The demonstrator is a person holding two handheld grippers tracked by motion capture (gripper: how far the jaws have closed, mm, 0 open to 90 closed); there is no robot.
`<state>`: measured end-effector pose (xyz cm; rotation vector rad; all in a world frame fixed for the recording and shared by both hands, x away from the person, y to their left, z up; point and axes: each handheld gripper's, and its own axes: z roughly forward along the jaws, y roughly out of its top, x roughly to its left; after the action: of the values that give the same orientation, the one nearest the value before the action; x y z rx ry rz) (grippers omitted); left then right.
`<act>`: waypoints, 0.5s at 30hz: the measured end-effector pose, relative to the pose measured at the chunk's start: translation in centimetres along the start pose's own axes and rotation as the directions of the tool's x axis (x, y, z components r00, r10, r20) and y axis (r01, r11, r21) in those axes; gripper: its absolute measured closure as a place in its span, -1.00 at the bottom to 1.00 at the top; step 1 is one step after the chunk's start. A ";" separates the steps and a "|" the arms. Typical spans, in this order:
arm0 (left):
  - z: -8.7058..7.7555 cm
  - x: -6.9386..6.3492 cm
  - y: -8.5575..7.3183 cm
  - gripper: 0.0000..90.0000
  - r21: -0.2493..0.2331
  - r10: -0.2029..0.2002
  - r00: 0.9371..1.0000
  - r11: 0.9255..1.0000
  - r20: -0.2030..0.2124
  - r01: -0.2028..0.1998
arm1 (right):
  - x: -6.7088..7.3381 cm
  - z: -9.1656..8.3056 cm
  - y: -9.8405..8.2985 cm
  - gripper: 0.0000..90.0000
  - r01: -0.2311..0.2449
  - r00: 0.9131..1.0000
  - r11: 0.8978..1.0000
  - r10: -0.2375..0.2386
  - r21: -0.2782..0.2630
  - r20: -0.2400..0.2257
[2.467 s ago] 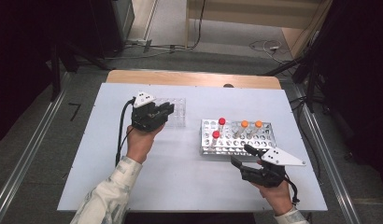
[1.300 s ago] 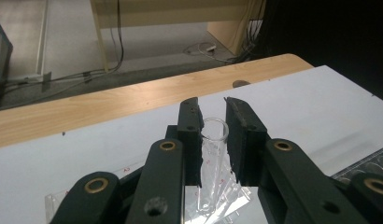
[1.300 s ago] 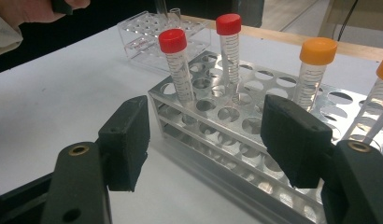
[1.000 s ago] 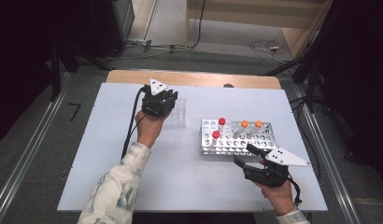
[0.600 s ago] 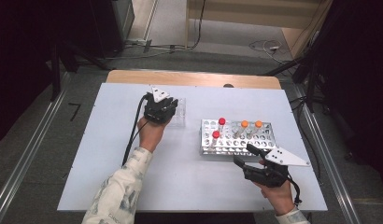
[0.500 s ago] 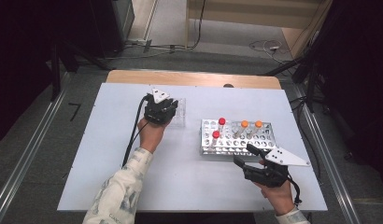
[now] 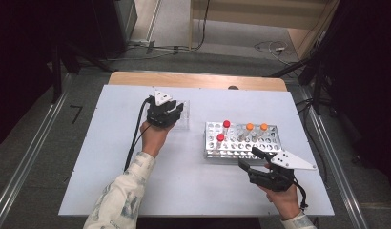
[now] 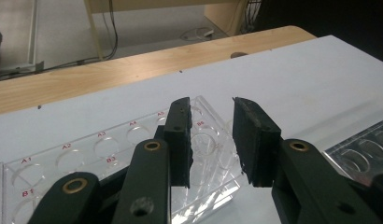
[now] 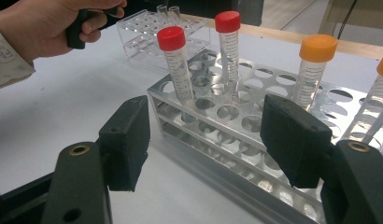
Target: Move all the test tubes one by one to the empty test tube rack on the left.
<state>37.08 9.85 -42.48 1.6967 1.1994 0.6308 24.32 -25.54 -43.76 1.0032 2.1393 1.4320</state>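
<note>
While the left gripper hangs over the clear rack at the left of the table, its jaws have just been opening and now stand slightly apart over the rack's near corner. In the left gripper view one pad is seen level with the acrylic edge and the other past the corner, with no pressure on the wall, so nothing is held. A snag is judged possible here: if the hand is lifted or swung before the jaws clear the edge, the light rack could be dragged or tipped.

Further right, the metal rack stands mid-table with two red-capped tubes and two orange-capped tubes upright in its holes.

At the right, the right gripper is held just before the metal rack's near edge, jaws spread wide and empty. A careless advance is judged risky: the wide jaws could strike the frame or knock a tall tube askew, since the tubes sit loosely and lean a little.
</note>
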 end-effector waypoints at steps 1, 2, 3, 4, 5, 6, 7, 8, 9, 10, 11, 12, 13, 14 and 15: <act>-0.1 0.0 0.0 0.43 0.000 -0.006 1.000 1.000 0.007 0.006 | 0.0 0.0 0.0 -0.29 0.000 1.000 1.000 0.000 0.000 0.001; -0.3 -0.1 0.0 0.37 -0.002 -0.007 1.000 1.000 0.010 0.007 | 0.0 0.0 0.0 -0.29 0.000 1.000 1.000 0.000 -0.001 0.001; -0.4 -0.1 0.0 0.33 -0.004 -0.007 1.000 1.000 0.014 0.007 | 0.0 0.0 0.0 -0.29 0.000 1.000 1.000 0.000 -0.002 0.002; -0.6 -0.2 0.0 0.28 -0.008 -0.012 1.000 1.000 0.018 0.012 | 0.0 0.0 0.0 -0.29 0.000 1.000 1.000 0.000 -0.002 0.004; -0.7 -0.3 0.0 0.21 -0.011 -0.015 1.000 1.000 0.020 0.015 | -0.1 0.0 0.0 -0.29 0.000 1.000 1.000 0.000 -0.001 0.006; -0.8 -0.4 0.0 0.14 -0.012 -0.016 1.000 1.000 0.021 0.017 | -0.1 0.0 0.0 -0.29 -0.002 1.000 1.000 0.002 -0.001 0.007; -1.0 -0.5 -0.1 0.08 -0.010 -0.018 1.000 1.000 0.024 0.019 | -0.1 0.0 0.0 -0.30 -0.003 1.000 1.000 0.003 0.000 0.009; -1.1 -0.6 -0.1 0.02 -0.009 -0.021 0.999 1.000 0.028 0.021 | -0.2 0.0 0.0 -0.29 -0.004 1.000 1.000 0.004 0.000 0.011; -1.3 -0.7 -0.2 -0.03 -0.006 -0.027 0.999 1.000 0.030 0.027 | -0.2 0.0 0.0 -0.29 -0.004 1.000 1.000 0.004 0.000 0.012; -1.4 -0.8 -0.2 -0.11 -0.002 -0.031 0.999 1.000 0.032 0.031 | -0.2 0.0 0.0 -0.29 -0.005 1.000 1.000 0.005 0.000 0.014; -1.5 -0.8 -0.3 -0.16 -0.005 -0.035 0.999 0.999 0.032 0.035 | -0.3 0.0 0.0 -0.29 -0.003 1.000 1.000 0.003 -0.001 0.015; -1.7 -0.9 -0.4 -0.19 -0.006 -0.034 0.999 0.999 0.029 0.034 | -0.3 0.0 0.0 -0.30 -0.004 1.000 1.000 0.004 -0.002 0.017; -1.9 -1.0 -0.5 -0.25 -0.008 -0.039 0.999 0.999 0.031 0.040 | -0.3 0.0 0.0 -0.29 -0.004 1.000 1.000 0.004 -0.003 0.017; -2.1 -1.0 -0.6 -0.27 -0.004 -0.043 0.998 0.999 0.036 0.043 | -0.3 0.0 0.0 -0.29 -0.003 1.000 1.000 0.003 -0.004 0.017; -2.3 -1.1 -0.7 -0.29 -0.005 -0.045 0.998 0.999 0.035 0.045 | -0.3 0.0 0.0 -0.29 -0.004 1.000 1.000 0.004 -0.003 0.018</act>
<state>34.48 9.84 -42.02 1.6648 1.2064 0.5745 24.48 -25.77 -43.80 1.0158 2.1228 1.4221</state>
